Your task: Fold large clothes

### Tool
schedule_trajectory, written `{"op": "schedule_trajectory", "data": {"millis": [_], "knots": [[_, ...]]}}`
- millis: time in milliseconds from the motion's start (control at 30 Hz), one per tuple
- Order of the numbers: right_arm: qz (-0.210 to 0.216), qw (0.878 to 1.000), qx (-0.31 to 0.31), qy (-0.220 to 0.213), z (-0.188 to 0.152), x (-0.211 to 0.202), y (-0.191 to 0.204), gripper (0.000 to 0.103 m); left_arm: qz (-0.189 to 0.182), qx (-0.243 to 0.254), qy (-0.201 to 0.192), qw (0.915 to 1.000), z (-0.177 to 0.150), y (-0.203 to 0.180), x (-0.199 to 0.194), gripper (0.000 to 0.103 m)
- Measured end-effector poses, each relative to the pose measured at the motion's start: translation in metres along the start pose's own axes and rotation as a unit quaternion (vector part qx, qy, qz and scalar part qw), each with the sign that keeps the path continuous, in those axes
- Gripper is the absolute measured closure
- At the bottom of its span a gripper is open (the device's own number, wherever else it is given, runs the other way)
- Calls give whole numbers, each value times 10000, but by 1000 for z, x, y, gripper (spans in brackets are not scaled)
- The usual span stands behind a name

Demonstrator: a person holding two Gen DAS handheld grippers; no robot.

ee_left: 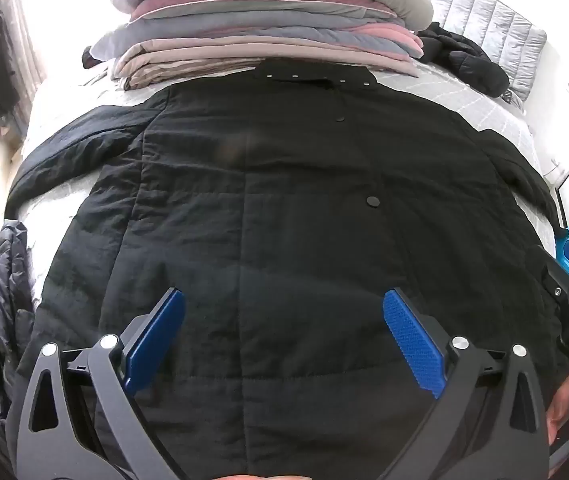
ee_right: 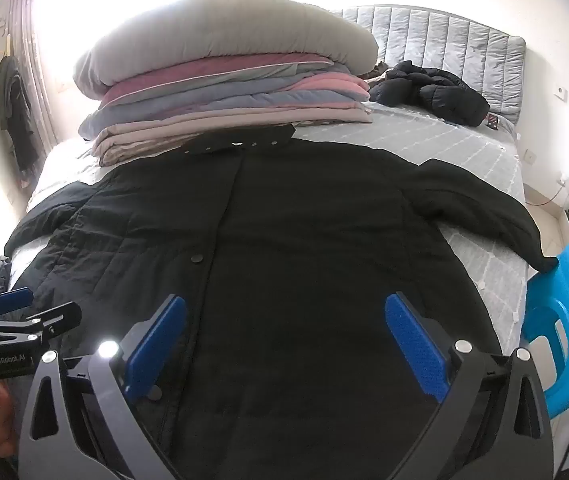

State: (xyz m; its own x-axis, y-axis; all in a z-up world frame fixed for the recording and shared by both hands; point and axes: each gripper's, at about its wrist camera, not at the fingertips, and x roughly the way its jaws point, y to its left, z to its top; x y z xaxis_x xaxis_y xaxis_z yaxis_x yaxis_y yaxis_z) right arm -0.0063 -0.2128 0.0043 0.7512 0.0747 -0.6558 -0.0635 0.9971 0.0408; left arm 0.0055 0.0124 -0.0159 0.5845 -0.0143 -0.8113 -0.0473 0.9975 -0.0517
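I hold my left gripper (ee_left: 284, 336) and right gripper (ee_right: 284, 340) with fingers spread, empty, above the black quilted coat (ee_right: 268, 232) lying flat ahead, ready for folding.

A coat (ee_right: 268, 248) lies spread on the bed (ee_right: 424, 136); behind it sits a stack of bedding (ee_right: 224, 96), a chair (ee_right: 564, 320) at right.

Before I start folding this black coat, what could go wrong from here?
1. The black coat's right sleeve hangs over the bed edge, near or on the blue chair; it may snag or drag when pulled.
2. The collar lies against the stack of folded bedding; lifting there could disturb it.
3. The left gripper and right gripper are both open above the hem; thick quilted fabric may slip from the fingers.
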Motion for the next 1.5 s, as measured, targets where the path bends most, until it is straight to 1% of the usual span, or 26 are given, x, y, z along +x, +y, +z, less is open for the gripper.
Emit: {"op": "schedule_trajectory", "data": {"millis": [600,1100,1233,1367,1400,1500], "knots": [[44,10000,12,46,-1,1,2,7,8,-13,28,10000,0,1,2,7],[13,9998,181,28,2,3,-11,7,21,-34,99,9999,-1,4,5,7],[74,9991,418,0,3,2,-24,7,63,-171,117,9998,1,13,7,7],[145,9958,901,62,7,4,-49,7,113,-363,142,9992,2,25,9,7],[187,9949,984,67,8,4,-54,7,105,-400,154,9990,2,27,10,7],[481,9894,1366,134,15,6,-79,7,47,-538,234,9983,2,35,13,7]]}}
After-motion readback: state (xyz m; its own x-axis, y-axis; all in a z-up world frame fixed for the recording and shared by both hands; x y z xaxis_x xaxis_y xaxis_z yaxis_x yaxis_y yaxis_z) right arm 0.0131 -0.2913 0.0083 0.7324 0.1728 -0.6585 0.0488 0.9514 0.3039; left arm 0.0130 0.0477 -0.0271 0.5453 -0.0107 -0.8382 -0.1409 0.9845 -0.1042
